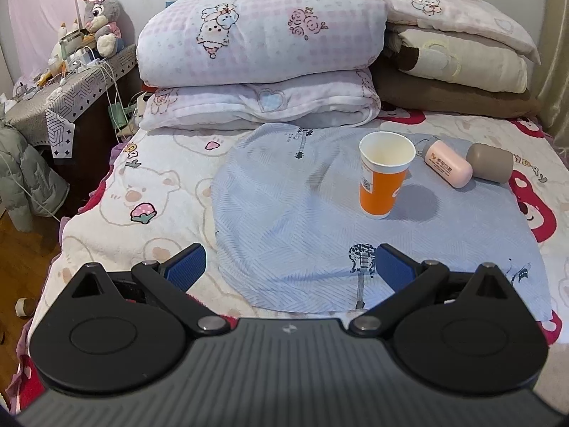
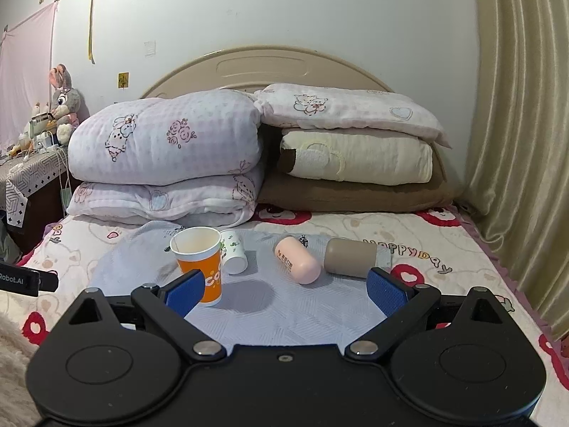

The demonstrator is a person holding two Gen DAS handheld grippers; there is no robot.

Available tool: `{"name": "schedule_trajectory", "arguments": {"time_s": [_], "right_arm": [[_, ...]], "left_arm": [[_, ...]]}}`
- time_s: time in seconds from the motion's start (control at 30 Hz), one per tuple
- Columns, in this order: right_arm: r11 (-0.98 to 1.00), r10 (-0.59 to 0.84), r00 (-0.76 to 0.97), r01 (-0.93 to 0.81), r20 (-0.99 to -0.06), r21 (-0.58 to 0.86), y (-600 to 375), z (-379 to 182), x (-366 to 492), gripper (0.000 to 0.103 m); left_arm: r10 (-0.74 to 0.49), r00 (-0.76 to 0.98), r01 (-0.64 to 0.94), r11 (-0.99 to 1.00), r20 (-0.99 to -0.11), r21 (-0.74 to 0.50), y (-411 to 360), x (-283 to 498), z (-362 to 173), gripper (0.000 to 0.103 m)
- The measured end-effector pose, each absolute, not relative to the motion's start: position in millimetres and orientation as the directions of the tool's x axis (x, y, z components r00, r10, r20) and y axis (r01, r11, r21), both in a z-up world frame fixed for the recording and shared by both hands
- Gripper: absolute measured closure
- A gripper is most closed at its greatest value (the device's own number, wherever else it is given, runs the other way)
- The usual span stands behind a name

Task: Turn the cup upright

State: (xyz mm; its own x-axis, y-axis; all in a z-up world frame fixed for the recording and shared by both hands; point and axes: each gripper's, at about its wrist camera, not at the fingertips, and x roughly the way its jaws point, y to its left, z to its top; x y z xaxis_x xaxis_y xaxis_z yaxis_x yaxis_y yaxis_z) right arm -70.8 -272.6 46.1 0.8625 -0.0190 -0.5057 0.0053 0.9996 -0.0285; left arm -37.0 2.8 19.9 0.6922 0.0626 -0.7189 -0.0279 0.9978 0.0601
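Note:
An orange and white paper cup (image 1: 384, 174) stands upright, mouth up and empty, on a pale blue cloth (image 1: 284, 213) spread on the bed. It also shows in the right wrist view (image 2: 200, 263). A second white cup with green print (image 2: 233, 251) lies on its side just behind it. My left gripper (image 1: 290, 267) is open and empty, well short of the cup. My right gripper (image 2: 284, 290) is open and empty; its left fingertip (image 2: 185, 290) overlaps the orange cup in the view.
A pink capsule-shaped case (image 2: 298, 259) and a taupe one (image 2: 350, 257) lie on the cloth to the right of the cups. Folded quilts and pillows (image 2: 167, 156) are stacked at the headboard. A cluttered bedside table (image 1: 71, 78) stands at the left, a curtain (image 2: 515, 142) at the right.

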Motion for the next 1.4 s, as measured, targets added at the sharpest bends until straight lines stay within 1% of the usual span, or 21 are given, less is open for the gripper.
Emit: {"name": "schedule_trajectory", "arguments": {"time_s": [0.57, 1.4], "right_arm": [[0.997, -0.071, 0.86, 0.044, -0.506, -0.066, -271.1, 49.1, -72.5, 0.004], [0.997, -0.072, 0.859, 0.046, -0.507, -0.063, -269.1, 47.8, -71.5, 0.004]], "left_arm": [[0.01, 0.679, 0.017, 0.999, -0.734, 0.029, -0.1, -33.2, 16.3, 0.0], [0.014, 0.666, 0.029, 0.999, -0.746, 0.044, -0.3, -30.7, 11.9, 0.0]]}}
